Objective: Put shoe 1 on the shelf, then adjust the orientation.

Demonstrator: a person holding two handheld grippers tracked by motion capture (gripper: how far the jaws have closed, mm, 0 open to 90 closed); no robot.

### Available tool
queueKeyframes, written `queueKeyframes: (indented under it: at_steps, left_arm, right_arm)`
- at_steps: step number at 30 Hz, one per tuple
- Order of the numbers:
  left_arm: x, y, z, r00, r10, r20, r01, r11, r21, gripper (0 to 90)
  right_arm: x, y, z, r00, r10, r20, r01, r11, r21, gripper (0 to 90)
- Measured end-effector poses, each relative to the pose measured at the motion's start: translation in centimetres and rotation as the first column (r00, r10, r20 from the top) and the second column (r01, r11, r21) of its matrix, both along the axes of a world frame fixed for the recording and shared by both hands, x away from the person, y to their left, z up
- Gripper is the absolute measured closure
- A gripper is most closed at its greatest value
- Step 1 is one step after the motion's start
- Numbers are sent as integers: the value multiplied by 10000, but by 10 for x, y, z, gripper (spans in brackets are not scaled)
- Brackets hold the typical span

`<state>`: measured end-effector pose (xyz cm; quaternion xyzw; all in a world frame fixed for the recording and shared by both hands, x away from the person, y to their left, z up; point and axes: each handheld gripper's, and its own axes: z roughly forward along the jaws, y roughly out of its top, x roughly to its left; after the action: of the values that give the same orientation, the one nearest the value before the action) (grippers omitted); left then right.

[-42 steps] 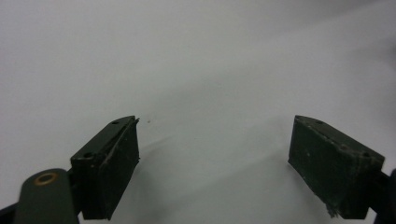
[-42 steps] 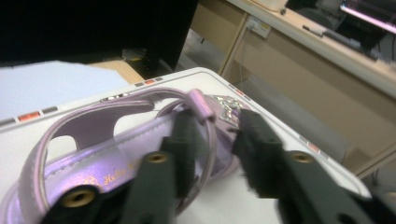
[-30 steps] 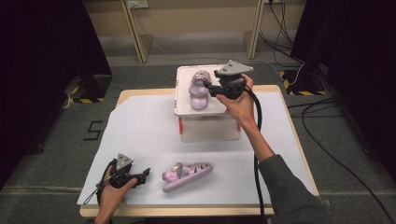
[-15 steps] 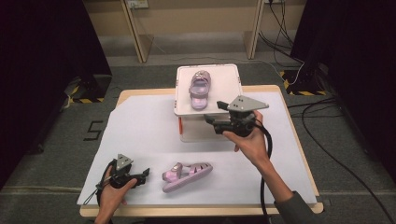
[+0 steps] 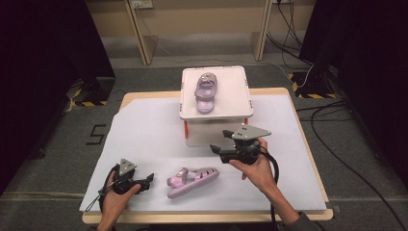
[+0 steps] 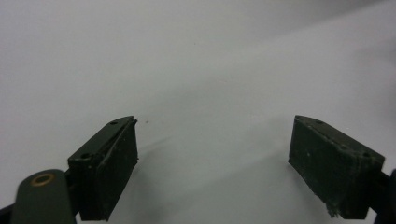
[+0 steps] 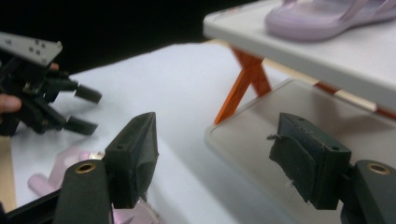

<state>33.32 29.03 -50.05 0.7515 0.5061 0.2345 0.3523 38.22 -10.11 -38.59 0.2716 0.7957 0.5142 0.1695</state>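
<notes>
In the high view, one pink sandal (image 5: 205,91) lies on the white lid of a box (image 5: 235,103) at the back of the table (image 5: 144,130), set there so that it rests flat and out of the way, while the other sandal (image 5: 191,180) lies on the white sheet near the front edge, between the two hands. The right gripper (image 5: 219,147) hangs just above and to the right of that front sandal, its jaws apart and empty, having just been opening; it seems aimed at this second sandal. The left gripper (image 5: 150,180) rests low on the table just left of the sandal, near but apart from it. In the left gripper view, its jaws stand wide over bare white sheet, with nothing between them. In the right gripper view, the jaws stand open and empty, the front sandal (image 7: 70,168) low at the left beneath them, the box (image 7: 299,56) with its orange latch to the right, and the left gripper (image 7: 86,109) farther off.
</notes>
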Motion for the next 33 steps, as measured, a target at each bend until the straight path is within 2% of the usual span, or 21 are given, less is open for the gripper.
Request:
queueKeyframes:
  at_steps: [4, 9, 15, 27, 31, 33]
  left_arm:
    - [0, -1, 0, 10000, -42, 19, 42, 10000, 50, 150]
    - [-1, 0, 1, 10000, -46, 23, 46, 10000, 54, 150]
    - [-1, 1, 2, 10000, -18, 50, 17, 10000, 27, 151]
    - [-1, 1, 2, 10000, -40, 62, 40, 10000, 46, 150]
    - [-1, 1, 1, 10000, -58, 28, 57, 9999, 100, 150]
    - [-2, 1, 1, 10000, -44, 39, 44, 10000, 68, 150]
  right_arm:
    - [-4, 8, -15, 9992, 176, -369, -184, 9996, -219, 297]
    - [-7, 18, -30, 9976, 368, -578, -407, 9969, -671, 284]
    - [-11, 22, -40, 9962, 447, -744, -514, 9946, -899, 278]
    - [-23, 35, -51, 9928, 752, -927, -853, 9903, -1096, 248]
    - [-27, 41, -52, 9910, 888, -1004, -993, 9896, -1045, 241]
    - [-28, 44, -54, 9888, 966, -1138, -1061, 9910, -811, 237]
